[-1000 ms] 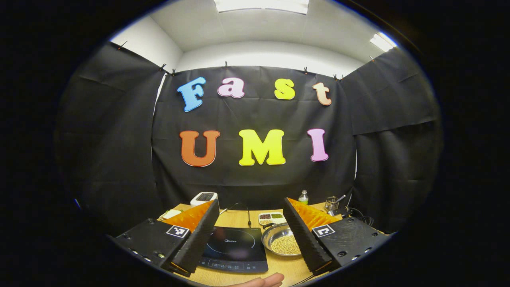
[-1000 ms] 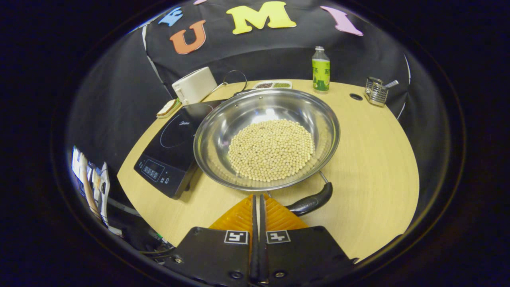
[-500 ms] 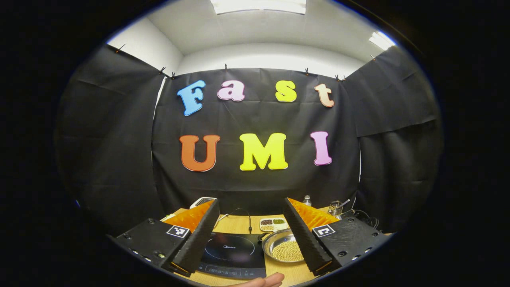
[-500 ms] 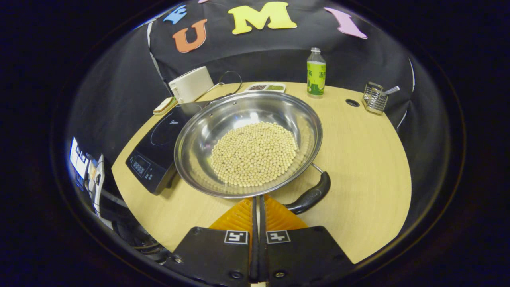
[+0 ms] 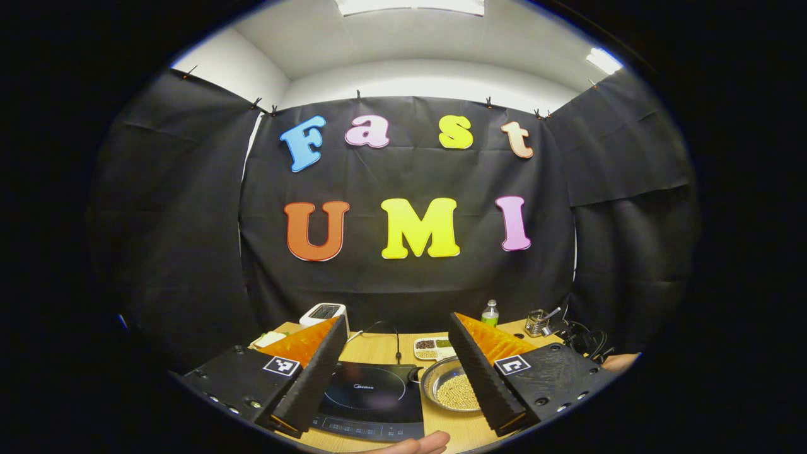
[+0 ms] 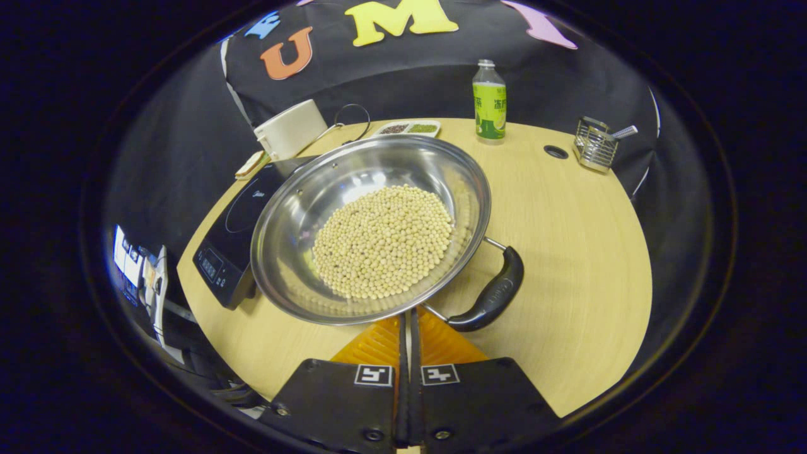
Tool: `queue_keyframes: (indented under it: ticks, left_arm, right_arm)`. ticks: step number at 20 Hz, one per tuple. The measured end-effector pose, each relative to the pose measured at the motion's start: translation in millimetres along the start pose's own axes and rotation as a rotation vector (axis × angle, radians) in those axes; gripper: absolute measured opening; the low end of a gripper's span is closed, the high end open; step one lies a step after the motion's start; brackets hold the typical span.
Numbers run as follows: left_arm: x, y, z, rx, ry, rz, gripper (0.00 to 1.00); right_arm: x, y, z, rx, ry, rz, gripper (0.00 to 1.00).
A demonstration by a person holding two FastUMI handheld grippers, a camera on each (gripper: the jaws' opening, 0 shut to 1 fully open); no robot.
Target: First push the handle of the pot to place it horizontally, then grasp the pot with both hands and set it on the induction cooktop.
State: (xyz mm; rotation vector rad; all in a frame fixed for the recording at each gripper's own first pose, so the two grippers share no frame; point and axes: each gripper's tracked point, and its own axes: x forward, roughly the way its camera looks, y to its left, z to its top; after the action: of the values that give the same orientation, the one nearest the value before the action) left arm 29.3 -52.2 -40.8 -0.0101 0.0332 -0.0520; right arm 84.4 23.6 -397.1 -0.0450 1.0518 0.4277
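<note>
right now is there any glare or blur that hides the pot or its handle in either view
Right gripper view: sharp; bright reflections on the shiny steel pot inner wall, yet the pale beans and the black curved handle read clearly. Left gripper view: ceiling lights blown out, pot small, partly behind that tool's finger.

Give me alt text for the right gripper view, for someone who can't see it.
A shiny steel pot holding pale round beans sits on a light wooden table, its black side handle pointing right, with the right gripper shut just below its rim. A black induction cooktop lies left of it.
</note>
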Motion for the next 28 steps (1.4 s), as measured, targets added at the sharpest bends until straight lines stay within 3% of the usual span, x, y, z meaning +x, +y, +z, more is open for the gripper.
queue_keyframes:
  ticks: [8, 9, 17, 23, 28]
  left_arm:
    - [36, 0, -11, -0.031, 0.020, -0.008, 0.96]
    - [41, -2, -15, -0.039, 0.030, -0.014, 0.96]
    - [78, -11, -52, -0.057, 0.125, -0.035, 0.95]
    - [107, -24, -91, -0.119, 0.212, -0.063, 0.95]
    - [125, -38, -147, -0.115, 0.351, -0.087, 0.95]
  right_arm:
    - [12, -28, 13, -0.007, 0.014, -0.038, 0.04]
    - [15, -32, 13, -0.009, 0.019, -0.045, 0.00]
    - [20, -63, 30, 0.009, -0.005, -0.101, 0.04]
    - [10, -82, 40, 0.014, -0.067, -0.161, 0.04]
    - [-8, -85, 45, 0.039, -0.150, -0.165, 0.04]
